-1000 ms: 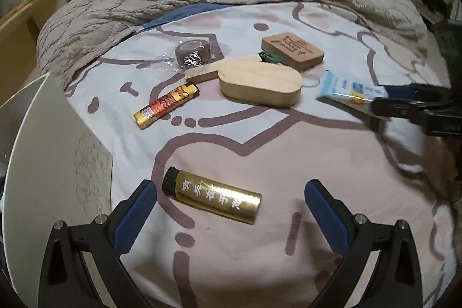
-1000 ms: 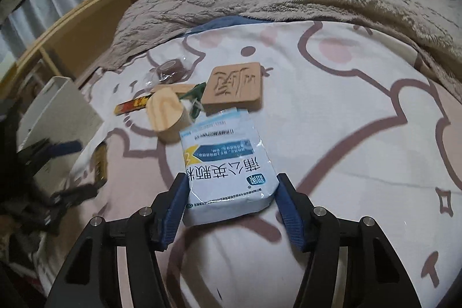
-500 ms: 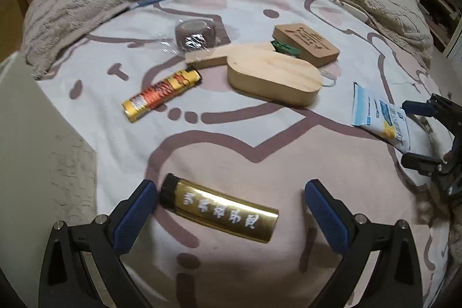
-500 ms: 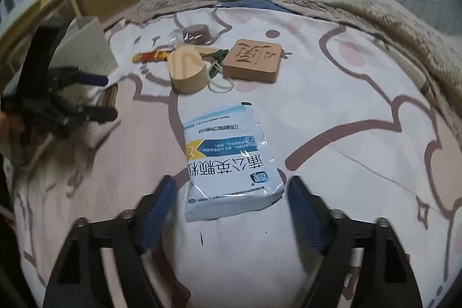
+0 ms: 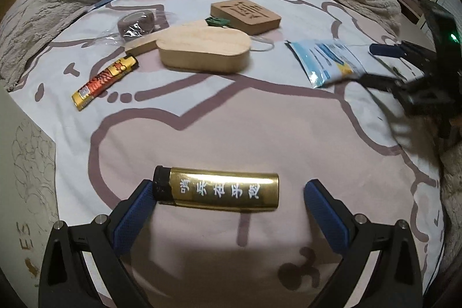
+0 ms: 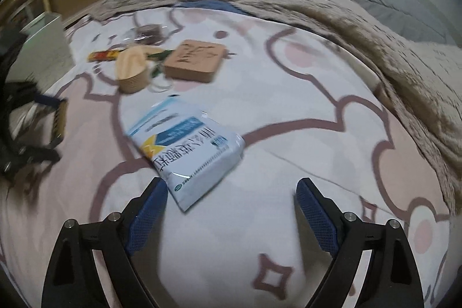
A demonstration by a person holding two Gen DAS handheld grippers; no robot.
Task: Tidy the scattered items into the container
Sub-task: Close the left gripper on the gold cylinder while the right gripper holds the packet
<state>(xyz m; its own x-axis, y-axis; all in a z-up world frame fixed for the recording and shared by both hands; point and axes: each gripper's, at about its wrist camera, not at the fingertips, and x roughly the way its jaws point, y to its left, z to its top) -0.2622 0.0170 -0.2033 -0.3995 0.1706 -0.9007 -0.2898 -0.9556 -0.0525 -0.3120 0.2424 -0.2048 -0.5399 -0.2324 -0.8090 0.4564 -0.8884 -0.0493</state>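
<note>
In my left wrist view the gold lighter (image 5: pixel 216 189) is a shiny flat stick with a black cap and a row of white characters along its side. It lies on the bed sheet (image 5: pixel 231 134) with its long axis running 9 to 3 o'clock, cap end at 9. My left claw (image 5: pixel 228 202) is spread wide around it; the left pad looks to be touching the cap, and the right pad stands clear of the other end.

At 2 o'clock I see the white and blue packet (image 5: pixel 324 64), with my right claw (image 5: pixel 366 64) just beside it. In the right wrist view that packet (image 6: pixel 187 153) is a flat glossy pouch with blue bands, a yellow mark and dark print. Its long axis runs from 11 toward 5 o'clock, and the near corner sits by the left pad of my right claw (image 6: pixel 231 199), which is open and holds nothing. The picture is blurred, so I cannot tell whether they touch.
</note>
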